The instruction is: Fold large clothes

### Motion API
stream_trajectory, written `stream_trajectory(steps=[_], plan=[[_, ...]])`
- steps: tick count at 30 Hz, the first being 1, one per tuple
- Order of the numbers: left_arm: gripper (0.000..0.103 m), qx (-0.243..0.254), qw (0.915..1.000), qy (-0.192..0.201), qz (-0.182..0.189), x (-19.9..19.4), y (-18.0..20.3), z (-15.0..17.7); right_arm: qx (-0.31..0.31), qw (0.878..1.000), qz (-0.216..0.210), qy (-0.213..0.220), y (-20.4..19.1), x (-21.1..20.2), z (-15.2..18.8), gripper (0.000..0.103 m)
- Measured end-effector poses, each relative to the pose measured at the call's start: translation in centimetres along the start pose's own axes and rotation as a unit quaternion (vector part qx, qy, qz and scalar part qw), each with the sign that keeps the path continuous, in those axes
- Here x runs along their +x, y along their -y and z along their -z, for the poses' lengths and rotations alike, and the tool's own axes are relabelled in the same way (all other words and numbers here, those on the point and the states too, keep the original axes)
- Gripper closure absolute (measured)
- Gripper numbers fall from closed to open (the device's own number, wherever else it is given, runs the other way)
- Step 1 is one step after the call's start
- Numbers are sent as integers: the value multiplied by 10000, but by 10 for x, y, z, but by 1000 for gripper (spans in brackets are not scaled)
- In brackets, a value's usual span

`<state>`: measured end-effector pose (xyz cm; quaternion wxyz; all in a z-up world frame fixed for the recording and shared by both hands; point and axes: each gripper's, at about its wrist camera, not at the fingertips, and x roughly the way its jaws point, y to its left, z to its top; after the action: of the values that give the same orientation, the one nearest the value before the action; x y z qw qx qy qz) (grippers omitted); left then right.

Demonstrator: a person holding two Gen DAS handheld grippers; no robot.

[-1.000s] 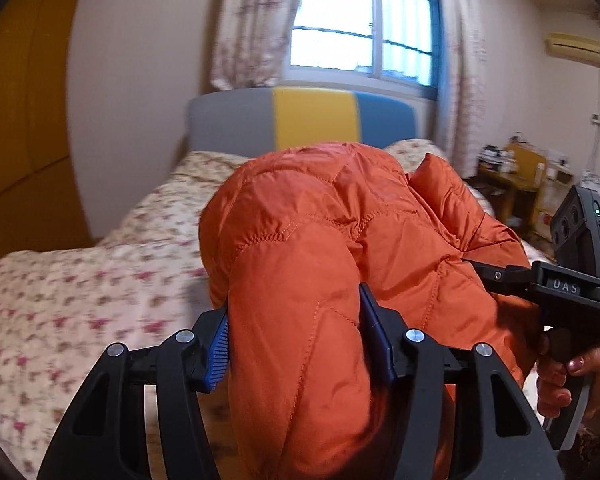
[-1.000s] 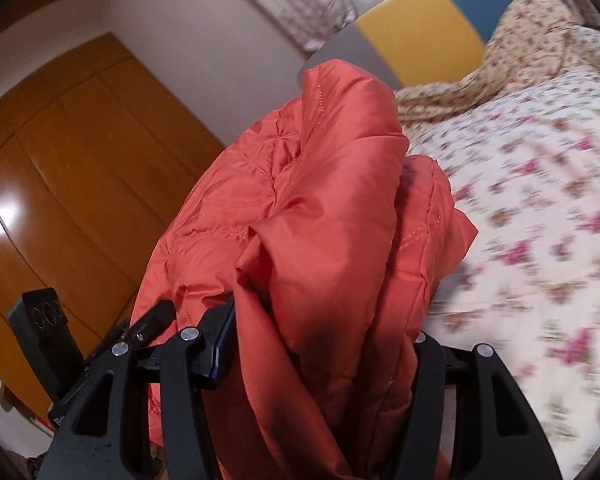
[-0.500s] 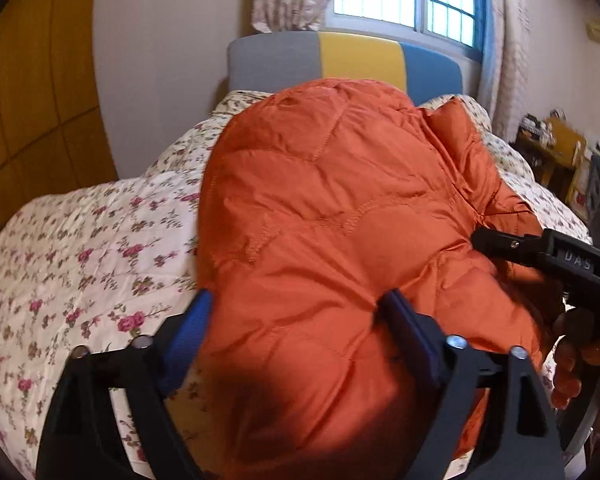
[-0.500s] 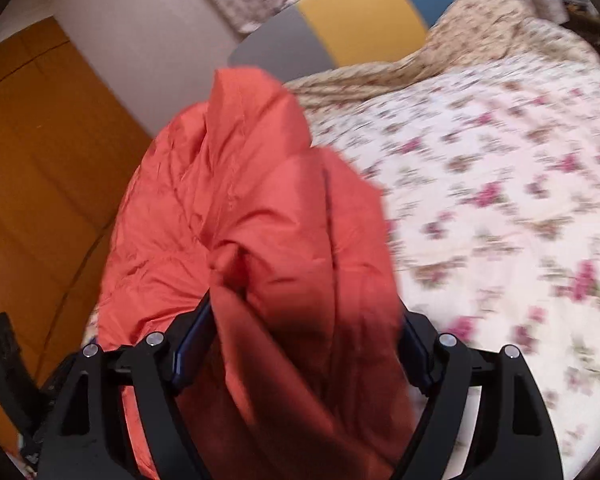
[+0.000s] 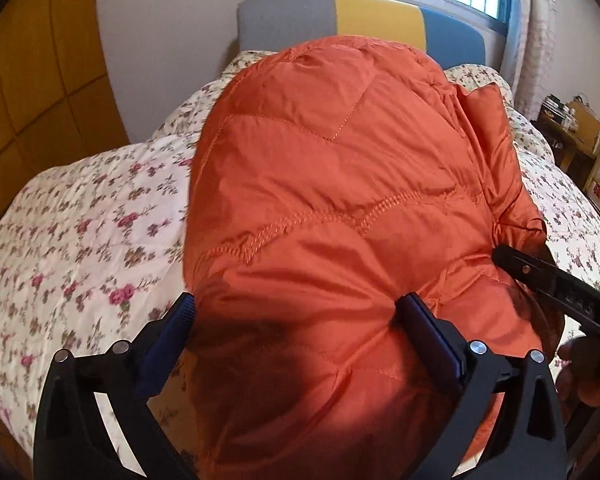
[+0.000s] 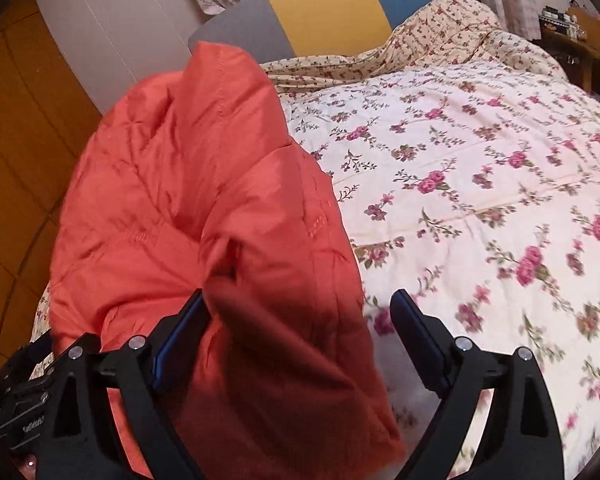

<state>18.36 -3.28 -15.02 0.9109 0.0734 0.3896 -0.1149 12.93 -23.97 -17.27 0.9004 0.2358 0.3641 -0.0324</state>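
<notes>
Orange quilted jacket (image 5: 340,200) bunched on floral bed (image 5: 80,240), long axis toward headboard; left tongs (image 5: 296,316) and right tongs (image 6: 300,312) just been opening, both released (fabric between jaws)

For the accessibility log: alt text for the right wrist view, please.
An orange jacket lies bunched on a floral quilt, part of it between the open pads of the right tool. A striped headboard stands behind.

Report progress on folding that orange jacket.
Done: the orange jacket lies doubled over in a puffy bundle on the floral quilt. In hand: both grippers' jaws have just been opening; the left gripper straddles the bundle, the right gripper has one pad clear. Left: pull out, flatten and square the fold.
</notes>
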Motion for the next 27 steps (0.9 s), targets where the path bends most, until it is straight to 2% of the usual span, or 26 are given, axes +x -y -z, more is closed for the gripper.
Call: stream_trajectory(steps=[4, 8, 12, 17, 21, 27], plan=[[3, -180, 9998, -47, -87, -16, 0, 6, -343, 9992, 97, 156, -16, -28, 8, 9], [3, -327, 9994, -12, 85, -34, 0, 14, -692, 9968, 202, 359, -33, -55, 19, 2], [3, -284, 9994, 110, -177, -55, 4, 23, -838, 9953, 263, 414, -40, -72, 28, 2], [3, -259, 9982, 357, -401, -82, 2, 34, -966, 9926, 568, 467, -46, -90, 44, 2], [3, -353, 9975, 466, -388, -100, -6, 45, -1140, 9897, 696, 519, -49, -98, 57, 2], [3, -361, 9975, 413, -449, -115, -13, 61, -1423, 9851, 725, 638, -61, -113, 79, 2]])
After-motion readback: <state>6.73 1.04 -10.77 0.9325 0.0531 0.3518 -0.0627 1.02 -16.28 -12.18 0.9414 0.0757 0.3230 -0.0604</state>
